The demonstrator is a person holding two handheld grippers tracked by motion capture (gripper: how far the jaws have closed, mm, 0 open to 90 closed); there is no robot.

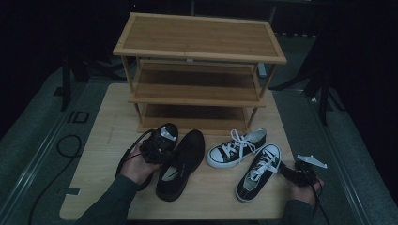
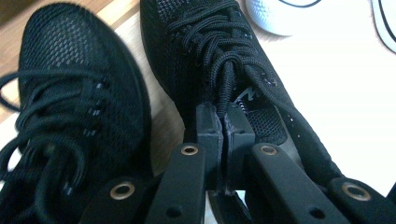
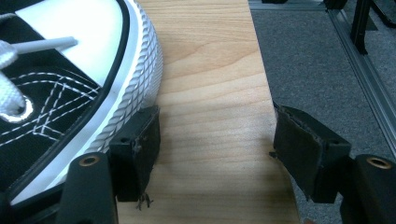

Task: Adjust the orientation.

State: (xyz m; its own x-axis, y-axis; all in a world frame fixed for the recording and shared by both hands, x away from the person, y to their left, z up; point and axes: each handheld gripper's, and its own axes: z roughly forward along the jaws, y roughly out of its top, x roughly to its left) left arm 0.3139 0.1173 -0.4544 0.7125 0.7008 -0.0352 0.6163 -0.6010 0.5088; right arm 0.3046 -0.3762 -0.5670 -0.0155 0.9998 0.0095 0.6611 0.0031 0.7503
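Note:
Two black mesh shoes lie side by side on the wooden table (image 1: 103,140). My left gripper (image 1: 162,152) is shut on the lace and tongue area of the right-hand black shoe (image 1: 185,157) (image 2: 219,56), its pads (image 2: 208,126) pressed together on the fabric. The other black shoe (image 1: 165,127) (image 2: 70,93) lies just to its left, partly under the hand. My right gripper (image 1: 290,169) (image 3: 217,149) stands open near the table's right edge. Its left pad (image 3: 137,149) touches the white rubber toe of a black-and-white sneaker (image 1: 260,171) (image 3: 70,70); bare table lies between the jaws.
A second black-and-white sneaker (image 1: 237,147) lies toe to the left near the middle. A three-tier bamboo shoe rack (image 1: 199,37) stands at the back of the table. The table's right edge (image 3: 261,79) drops to grey carpet (image 3: 317,60). A cable (image 1: 65,145) runs over the floor at the left.

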